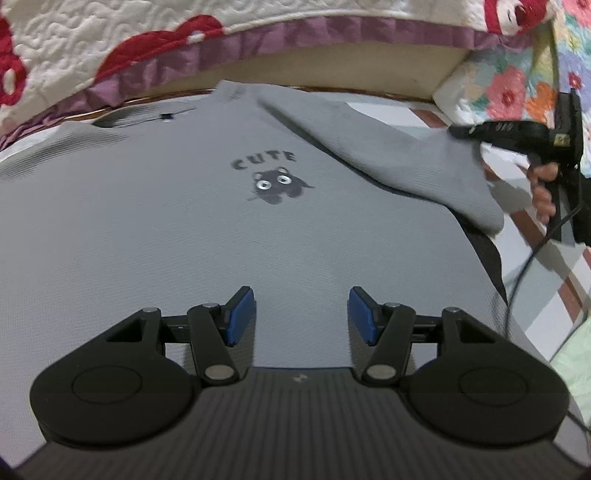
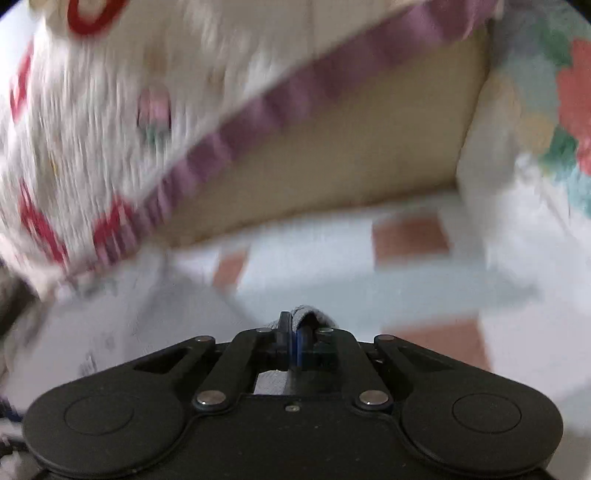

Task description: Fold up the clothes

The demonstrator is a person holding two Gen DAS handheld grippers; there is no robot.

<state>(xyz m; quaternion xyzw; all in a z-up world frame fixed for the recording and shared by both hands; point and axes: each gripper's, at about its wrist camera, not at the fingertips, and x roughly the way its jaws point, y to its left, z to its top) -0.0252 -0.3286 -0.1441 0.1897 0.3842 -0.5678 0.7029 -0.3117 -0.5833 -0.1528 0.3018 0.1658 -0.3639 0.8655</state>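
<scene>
A grey sweatshirt [image 1: 155,221] with a black "CUTE" bear print [image 1: 275,177] lies flat on the bed, collar at the far side. Its right sleeve [image 1: 388,147] is lifted and drawn out to the right, its end held by my right gripper [image 1: 461,131], which a hand grips at the right edge of the left wrist view. In the blurred right wrist view the right gripper [image 2: 295,328] is shut on a fold of grey sleeve fabric [image 2: 306,312]. My left gripper [image 1: 301,314] hovers open over the lower body of the sweatshirt, with nothing between its blue pads.
A white quilt with red shapes and a purple frill [image 1: 258,33] hangs along the far side. A floral pillow [image 1: 517,88] sits at the far right. The checked bedsheet [image 1: 546,258] shows right of the shirt, with a black cable [image 1: 524,266] trailing across it.
</scene>
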